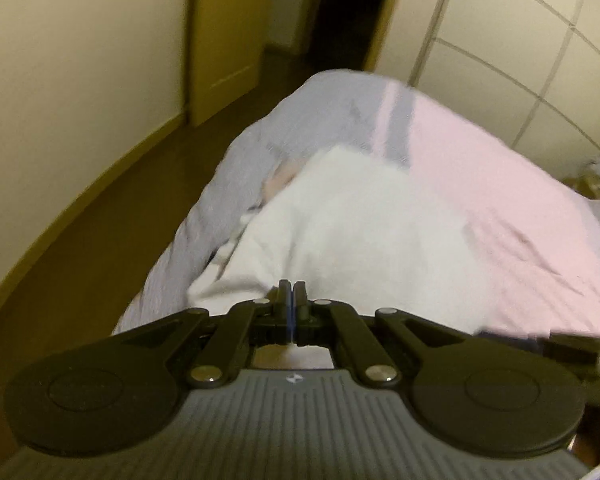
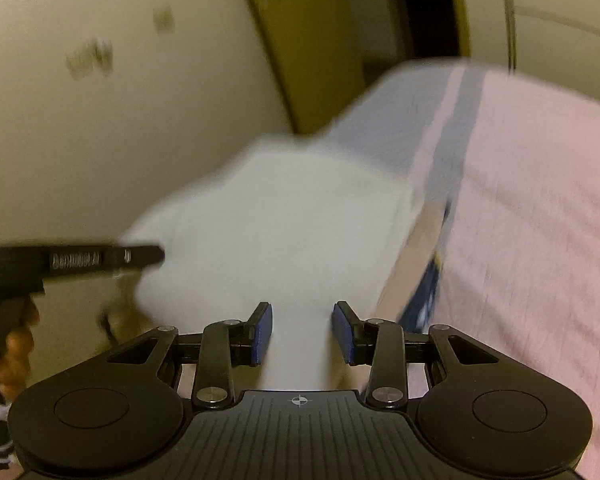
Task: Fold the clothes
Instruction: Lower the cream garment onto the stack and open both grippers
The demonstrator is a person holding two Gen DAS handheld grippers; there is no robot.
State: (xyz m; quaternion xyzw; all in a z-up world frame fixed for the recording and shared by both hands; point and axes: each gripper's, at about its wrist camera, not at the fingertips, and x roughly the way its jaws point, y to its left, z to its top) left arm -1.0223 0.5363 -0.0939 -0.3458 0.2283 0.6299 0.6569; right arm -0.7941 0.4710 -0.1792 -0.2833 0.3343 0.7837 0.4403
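A white garment (image 1: 352, 232) lies bunched on a bed near its left edge, blurred by motion. My left gripper (image 1: 291, 293) is over its near edge with the jaws pressed together, and white cloth shows just below them. In the right wrist view the left gripper (image 2: 156, 255) comes in from the left, its tip at the edge of the white garment (image 2: 276, 220). My right gripper (image 2: 302, 330) is open, and a strip of the white cloth runs between its blue pads (image 2: 263, 334). A peach and navy piece (image 2: 422, 264) shows beside the white cloth.
The bed has a pink sheet (image 1: 500, 208) and a grey cover (image 1: 236, 184) hanging over its left side. Brown floor (image 1: 112, 220) runs along a cream wall with a door (image 1: 224, 32). A wardrobe (image 1: 520, 40) stands at the right. A person's hand (image 2: 14, 344) holds the left gripper.
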